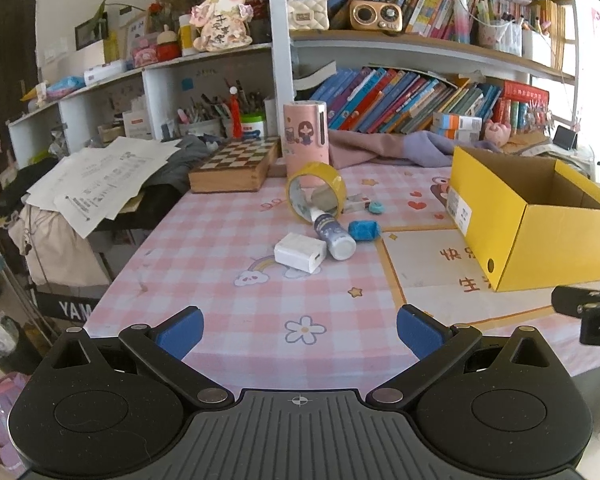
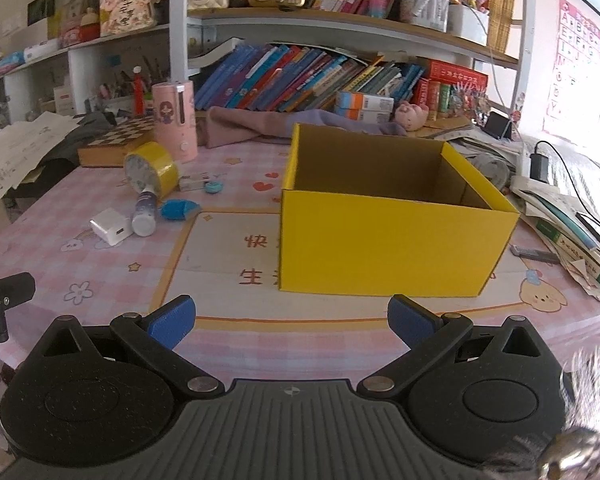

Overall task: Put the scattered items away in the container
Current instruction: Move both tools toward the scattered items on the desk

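The left gripper (image 1: 300,330) and right gripper (image 2: 291,320) are held low over the table (image 1: 228,240), jaws spread wide and empty. The yellow box (image 2: 388,240) is seen open at frame centre in the right view. The charger (image 1: 300,253), bottle (image 1: 334,236), tape roll (image 1: 316,192) and blue wad (image 1: 363,230) are clustered left of it.

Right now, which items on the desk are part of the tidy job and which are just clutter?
Job items:
- yellow box, open, looks empty
- white charger
- small bottle, lying on its side
- yellow tape roll
- blue crumpled item
- small round blue item

Probably just lying about:
- pink cylinder
- chessboard box
- papers
- shelf books

Both grippers open, holding nothing.
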Demonstrator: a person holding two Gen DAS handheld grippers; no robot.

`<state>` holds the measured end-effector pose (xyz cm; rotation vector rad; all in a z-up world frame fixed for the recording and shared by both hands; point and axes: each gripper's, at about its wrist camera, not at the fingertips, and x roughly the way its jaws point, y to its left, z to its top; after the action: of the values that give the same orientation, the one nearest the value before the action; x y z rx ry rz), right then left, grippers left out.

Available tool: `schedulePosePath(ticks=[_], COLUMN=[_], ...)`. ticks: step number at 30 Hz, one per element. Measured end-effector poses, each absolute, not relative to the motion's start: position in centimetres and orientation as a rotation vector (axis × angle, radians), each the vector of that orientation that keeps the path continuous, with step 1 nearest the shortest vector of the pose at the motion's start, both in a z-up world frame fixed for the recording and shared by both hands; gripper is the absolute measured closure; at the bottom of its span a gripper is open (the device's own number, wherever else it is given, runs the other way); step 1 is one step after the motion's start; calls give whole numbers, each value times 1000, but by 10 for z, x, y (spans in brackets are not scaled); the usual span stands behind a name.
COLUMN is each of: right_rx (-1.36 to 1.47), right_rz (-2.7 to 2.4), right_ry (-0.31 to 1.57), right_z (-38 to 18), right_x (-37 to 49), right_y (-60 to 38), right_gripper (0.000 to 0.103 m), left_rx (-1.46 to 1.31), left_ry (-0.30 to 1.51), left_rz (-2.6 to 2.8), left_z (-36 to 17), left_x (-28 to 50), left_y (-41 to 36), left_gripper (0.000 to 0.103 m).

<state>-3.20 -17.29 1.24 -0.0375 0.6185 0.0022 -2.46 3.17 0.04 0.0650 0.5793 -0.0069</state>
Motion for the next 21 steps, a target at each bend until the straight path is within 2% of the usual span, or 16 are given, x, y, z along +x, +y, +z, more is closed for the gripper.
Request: schedulePosePath(ticks=[21], right_rx=[-100], right_rz=[229], right_ry=[562], right_z=[26], right_x=[-26], right_y=[-134], right_gripper=[2], left_rx=[42], left_ry=[584], left_rz=[65], left_z=[3], left_x=[-26], left_y=[53], left_gripper=[0])
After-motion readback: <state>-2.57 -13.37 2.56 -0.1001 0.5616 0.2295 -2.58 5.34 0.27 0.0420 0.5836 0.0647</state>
